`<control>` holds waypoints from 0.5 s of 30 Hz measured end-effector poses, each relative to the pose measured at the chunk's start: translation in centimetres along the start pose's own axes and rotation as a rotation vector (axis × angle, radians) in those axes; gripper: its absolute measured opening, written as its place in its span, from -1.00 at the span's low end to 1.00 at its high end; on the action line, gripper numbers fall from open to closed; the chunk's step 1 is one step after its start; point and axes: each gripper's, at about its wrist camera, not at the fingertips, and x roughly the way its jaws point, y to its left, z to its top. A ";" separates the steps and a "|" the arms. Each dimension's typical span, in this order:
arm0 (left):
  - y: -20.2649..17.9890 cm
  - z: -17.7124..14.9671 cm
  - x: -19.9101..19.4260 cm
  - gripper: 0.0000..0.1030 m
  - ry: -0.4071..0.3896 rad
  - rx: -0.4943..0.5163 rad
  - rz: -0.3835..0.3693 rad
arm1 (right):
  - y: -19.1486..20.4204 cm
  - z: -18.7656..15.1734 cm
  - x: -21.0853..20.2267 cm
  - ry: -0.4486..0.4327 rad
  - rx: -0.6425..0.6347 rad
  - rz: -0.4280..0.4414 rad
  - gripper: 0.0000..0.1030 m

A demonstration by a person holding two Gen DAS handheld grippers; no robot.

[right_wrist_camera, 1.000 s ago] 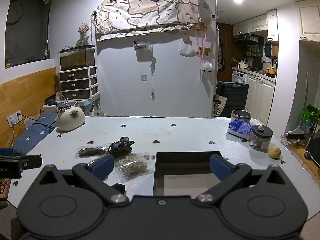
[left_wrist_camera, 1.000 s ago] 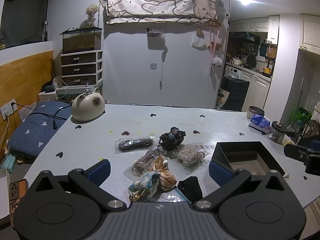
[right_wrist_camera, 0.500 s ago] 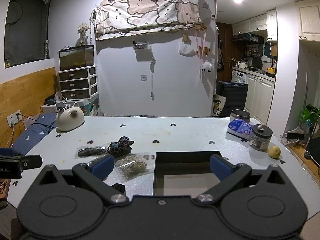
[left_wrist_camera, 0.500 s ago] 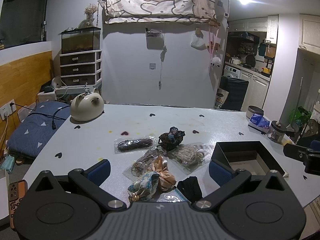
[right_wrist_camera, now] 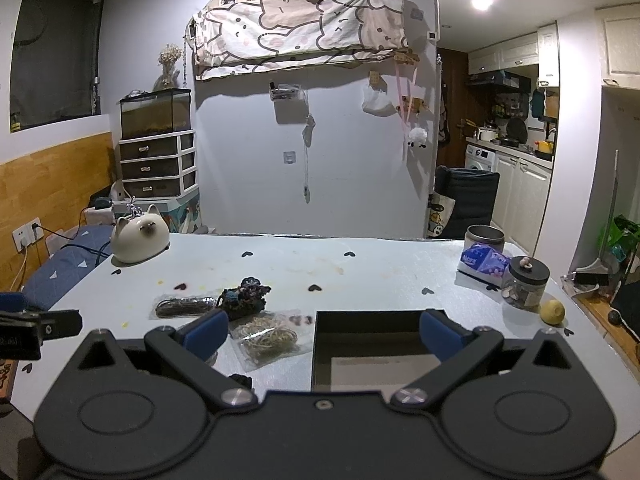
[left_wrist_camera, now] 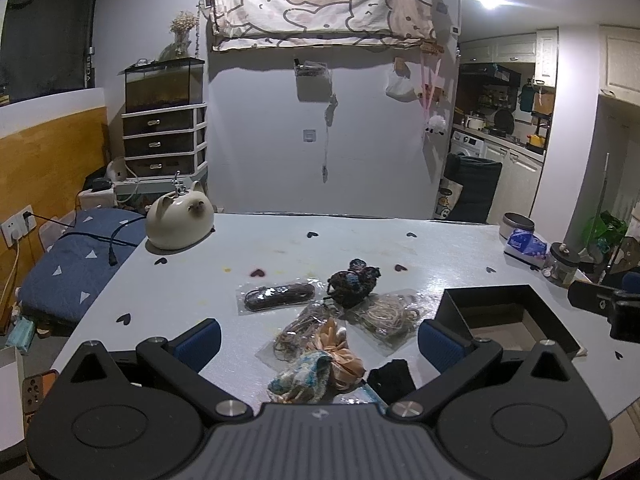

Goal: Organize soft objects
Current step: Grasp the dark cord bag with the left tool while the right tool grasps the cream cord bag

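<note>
Soft items lie in a cluster on the pale table (left_wrist_camera: 280,248): a dark crocheted scrunchie (left_wrist_camera: 354,282), a peach scrunchie (left_wrist_camera: 335,346), a teal patterned scrunchie (left_wrist_camera: 302,374), a black cloth piece (left_wrist_camera: 391,376), and clear bags of hair ties (left_wrist_camera: 280,296) (left_wrist_camera: 390,314). To the right of them sits an open black box (left_wrist_camera: 506,320) (right_wrist_camera: 372,344). My left gripper (left_wrist_camera: 318,338) is open above the scrunchies, holding nothing. My right gripper (right_wrist_camera: 324,330) is open over the box's front, empty. The dark scrunchie (right_wrist_camera: 246,296) and a bagged tie bundle (right_wrist_camera: 270,338) also show in the right wrist view.
A cream cat-shaped ceramic pot (left_wrist_camera: 178,222) stands at the far left of the table. At the right are a tissue pack (right_wrist_camera: 484,262), a metal tin (right_wrist_camera: 484,236), a lidded glass jar (right_wrist_camera: 524,282) and a lemon (right_wrist_camera: 553,311). A blue bed (left_wrist_camera: 68,264) lies left of the table.
</note>
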 end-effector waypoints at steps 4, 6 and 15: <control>1.3 0.2 0.2 1.00 0.007 -0.017 0.010 | 0.7 0.7 0.9 -0.004 -0.008 0.023 1.00; 1.8 0.3 0.4 1.00 0.022 -0.025 0.019 | 1.1 1.2 1.4 -0.004 -0.007 0.040 1.00; 3.6 0.5 2.6 1.00 0.112 -0.106 0.006 | 1.9 3.6 5.3 -0.003 -0.029 0.114 1.00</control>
